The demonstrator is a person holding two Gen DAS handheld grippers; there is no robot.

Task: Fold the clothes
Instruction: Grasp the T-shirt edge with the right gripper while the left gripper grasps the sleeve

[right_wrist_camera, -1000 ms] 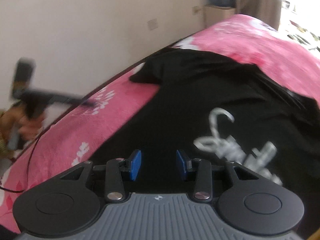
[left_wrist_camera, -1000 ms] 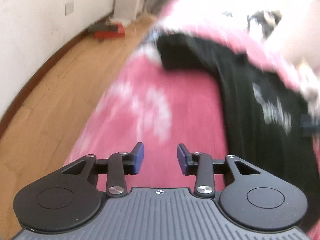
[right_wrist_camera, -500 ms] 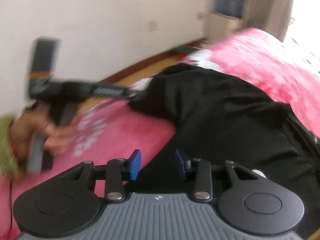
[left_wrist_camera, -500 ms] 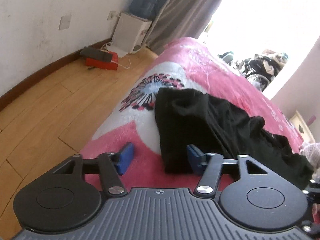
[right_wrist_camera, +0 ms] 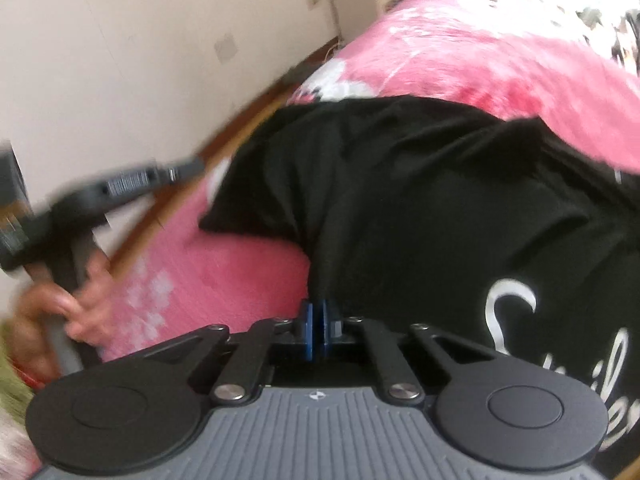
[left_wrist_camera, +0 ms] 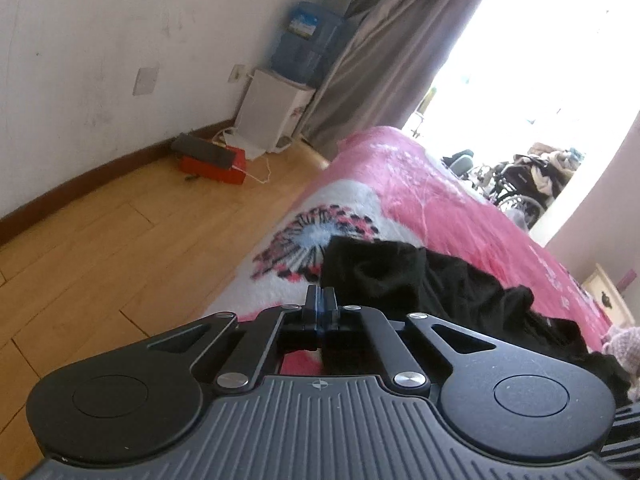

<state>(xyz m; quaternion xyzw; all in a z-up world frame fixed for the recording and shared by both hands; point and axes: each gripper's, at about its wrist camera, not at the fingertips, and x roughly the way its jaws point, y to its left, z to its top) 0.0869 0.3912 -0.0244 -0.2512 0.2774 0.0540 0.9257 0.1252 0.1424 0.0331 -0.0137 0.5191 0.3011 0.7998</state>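
Observation:
A black T-shirt [right_wrist_camera: 420, 208] with white lettering lies crumpled on a pink bedspread [right_wrist_camera: 460, 60]. In the left wrist view the T-shirt [left_wrist_camera: 400, 276] spreads to the right over the pink bedspread [left_wrist_camera: 420, 196]. My left gripper [left_wrist_camera: 319, 300] is shut at the near edge of the shirt's sleeve; whether cloth sits between the pads is hidden. My right gripper [right_wrist_camera: 316, 320] is shut at the shirt's left side edge, where black cloth meets the pads. The left gripper's handle [right_wrist_camera: 120, 184] and the hand holding it show blurred at the left of the right wrist view.
The bed's edge drops to a wooden floor [left_wrist_camera: 120, 240] on the left. A red box [left_wrist_camera: 214, 162] and a white water dispenser [left_wrist_camera: 276, 116] stand by the wall, beside a grey curtain [left_wrist_camera: 380, 40]. A wheelchair [left_wrist_camera: 520, 188] stands past the bed's far end.
Both grippers went from open to shut. The left one moved up to the black sleeve edge; the right one moved left to the shirt's side edge.

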